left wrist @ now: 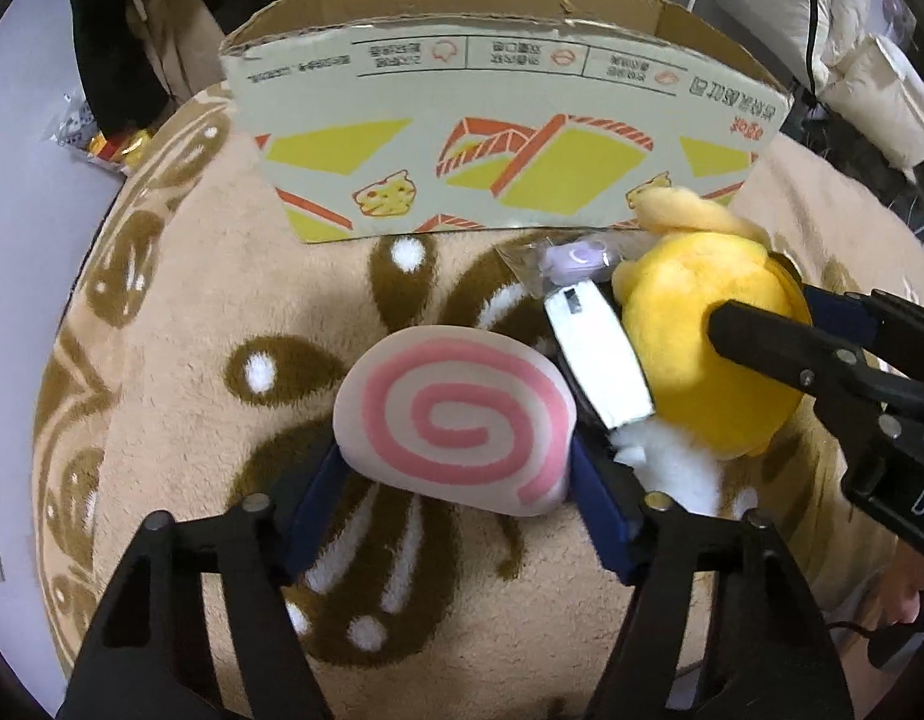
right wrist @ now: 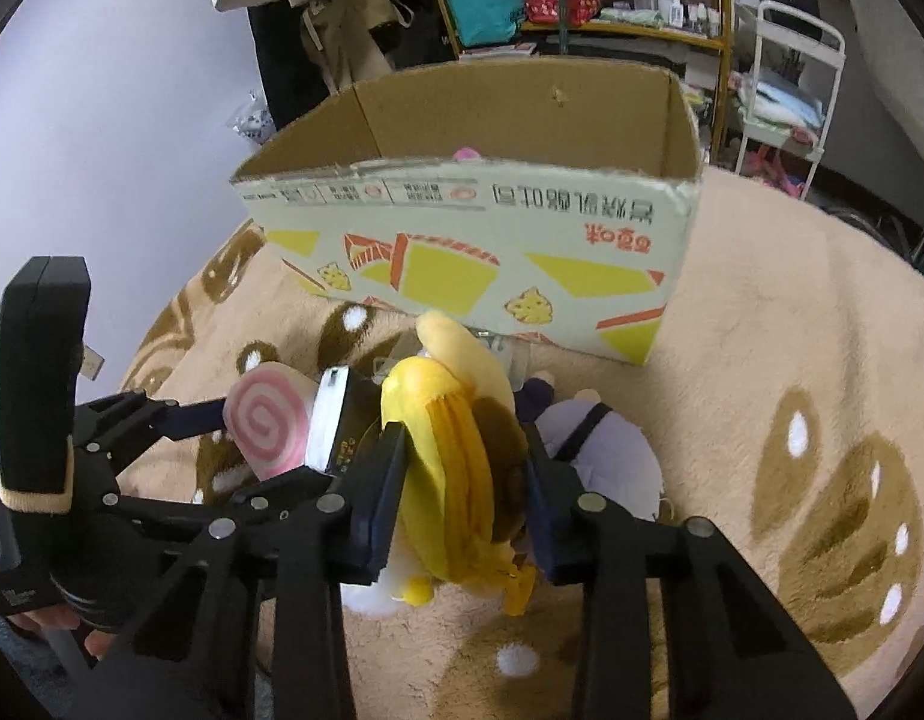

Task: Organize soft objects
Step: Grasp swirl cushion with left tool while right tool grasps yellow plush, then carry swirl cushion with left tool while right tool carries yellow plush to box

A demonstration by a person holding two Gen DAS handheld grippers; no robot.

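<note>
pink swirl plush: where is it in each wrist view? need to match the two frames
Left wrist: pink swirl plush sits at centre, between the left tool's fingers, with the yellow plush to its right.
Right wrist: pink swirl plush is at left of centre, held by the left tool, left of the yellow plush that the right tool grips.
Shared landmark: the printed cardboard box behind both.

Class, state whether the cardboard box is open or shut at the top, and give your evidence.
Open. The cardboard box has no lid or closed flaps: the right wrist view looks over its front wall onto bare brown inner walls, with something pink inside.
</note>
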